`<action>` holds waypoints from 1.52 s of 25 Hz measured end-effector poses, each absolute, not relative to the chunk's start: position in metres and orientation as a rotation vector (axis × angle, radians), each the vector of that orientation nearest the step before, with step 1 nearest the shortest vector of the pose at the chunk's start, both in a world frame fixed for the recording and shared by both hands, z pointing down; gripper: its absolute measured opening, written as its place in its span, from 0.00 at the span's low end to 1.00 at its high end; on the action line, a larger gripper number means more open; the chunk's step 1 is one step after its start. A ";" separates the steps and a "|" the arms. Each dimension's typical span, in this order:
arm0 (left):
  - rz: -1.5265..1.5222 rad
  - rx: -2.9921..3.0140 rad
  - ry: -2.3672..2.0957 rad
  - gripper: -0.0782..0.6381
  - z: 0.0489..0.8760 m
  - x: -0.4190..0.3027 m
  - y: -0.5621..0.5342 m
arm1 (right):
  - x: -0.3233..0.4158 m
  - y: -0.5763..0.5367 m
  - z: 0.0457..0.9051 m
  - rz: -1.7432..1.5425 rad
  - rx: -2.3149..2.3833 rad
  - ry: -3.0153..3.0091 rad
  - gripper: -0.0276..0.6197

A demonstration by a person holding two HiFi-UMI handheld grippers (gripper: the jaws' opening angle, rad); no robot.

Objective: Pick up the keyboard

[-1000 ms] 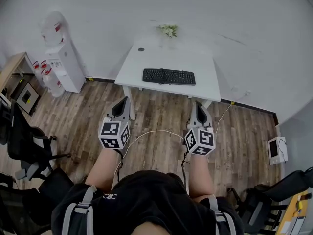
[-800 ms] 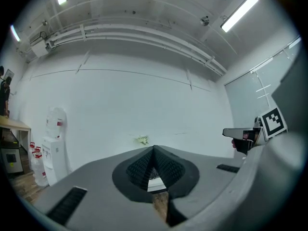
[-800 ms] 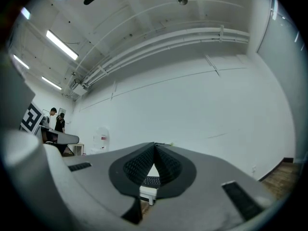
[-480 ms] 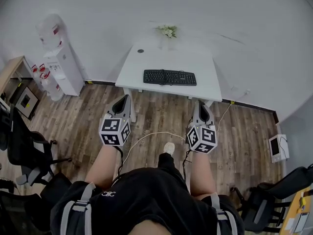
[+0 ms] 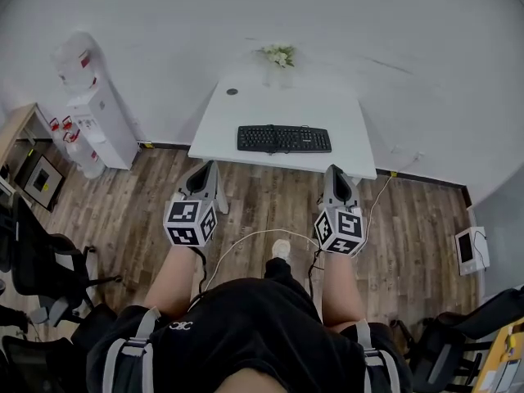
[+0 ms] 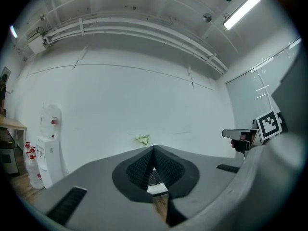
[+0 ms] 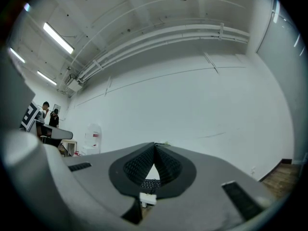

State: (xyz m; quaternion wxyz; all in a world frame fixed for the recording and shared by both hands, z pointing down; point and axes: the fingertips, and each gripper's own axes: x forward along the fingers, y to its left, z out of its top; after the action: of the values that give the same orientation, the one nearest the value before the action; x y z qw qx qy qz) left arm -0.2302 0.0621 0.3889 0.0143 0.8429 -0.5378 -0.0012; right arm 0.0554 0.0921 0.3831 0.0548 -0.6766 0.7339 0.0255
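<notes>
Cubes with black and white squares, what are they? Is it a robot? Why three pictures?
No robot. A person holds a pinching tool in each hand: the left gripper and the right gripper. The cubes are part of them. One picture comes from a camera on the person's head, looking down. The other two come from cameras riding on the grippers. Ahead stands a white table with a black keyboard on it. Both grippers are shut and hold nothing.
</notes>
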 end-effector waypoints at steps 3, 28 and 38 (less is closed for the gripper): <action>-0.003 2.619 -1.690 0.12 0.390 -0.223 0.036 | 0.064 0.064 0.386 0.078 -2.048 2.231 0.05; 0.103 2.480 -1.809 0.12 0.394 -0.139 -0.223 | 0.176 -0.211 0.408 -0.079 -2.013 2.244 0.05; 0.158 2.412 -1.799 0.12 0.420 -0.113 -0.299 | 0.201 -0.296 0.424 -0.158 -1.997 2.299 0.05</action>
State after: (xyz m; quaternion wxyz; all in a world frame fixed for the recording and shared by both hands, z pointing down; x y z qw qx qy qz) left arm -0.1131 -0.2986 0.4199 0.0643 0.7988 -0.5959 0.0525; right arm 0.2007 -0.2964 0.4236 0.0459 -0.6542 0.7531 -0.0518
